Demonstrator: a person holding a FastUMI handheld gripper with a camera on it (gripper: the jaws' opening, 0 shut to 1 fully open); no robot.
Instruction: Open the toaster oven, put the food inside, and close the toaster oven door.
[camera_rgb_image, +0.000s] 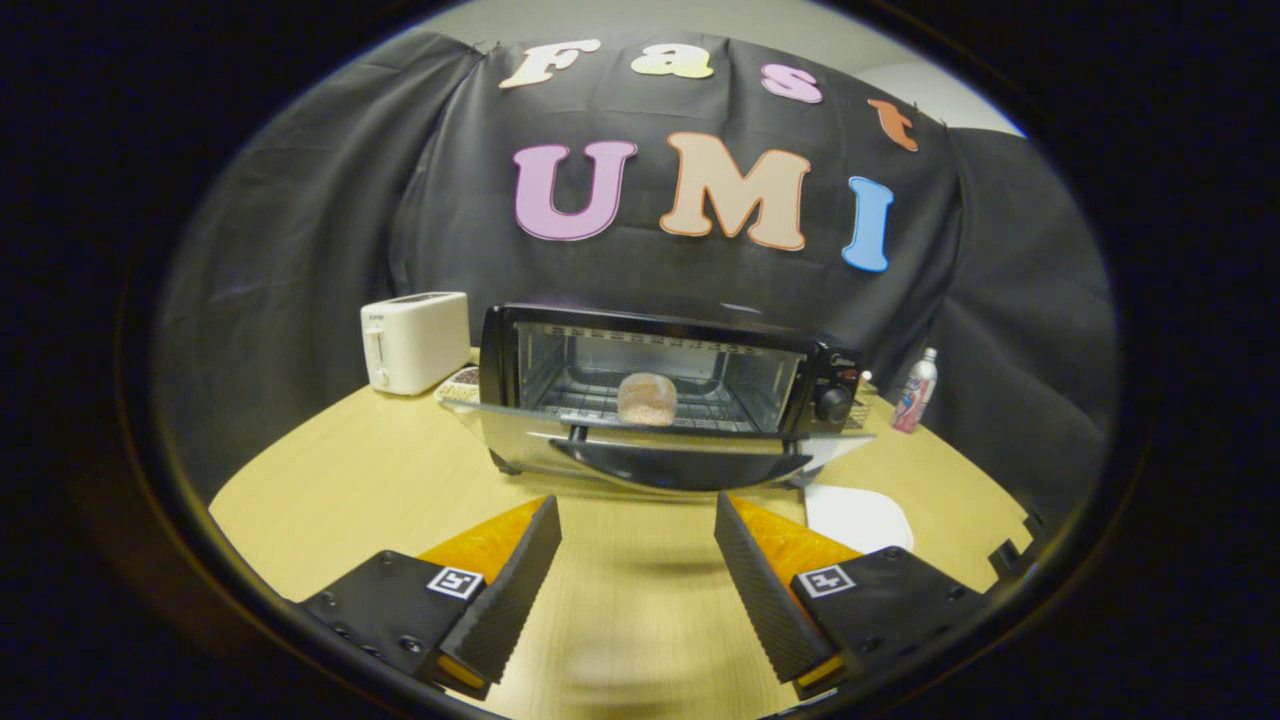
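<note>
A black toaster oven (660, 395) stands on the wooden table beyond my fingers. Its glass door (660, 455) is folded down flat toward me, the dark handle at its front edge. A round pale piece of food (647, 398) sits on the wire rack inside the oven. My gripper (638, 520) is open a short way in front of the lowered door, with nothing between its ridged black fingers (510, 585).
A white pop-up toaster (413, 341) stands to the left of the oven, with a small patterned dish (460, 385) between them. A white plate (858, 518) lies on the table right of my fingers. A pink-labelled bottle (915, 392) stands right of the oven.
</note>
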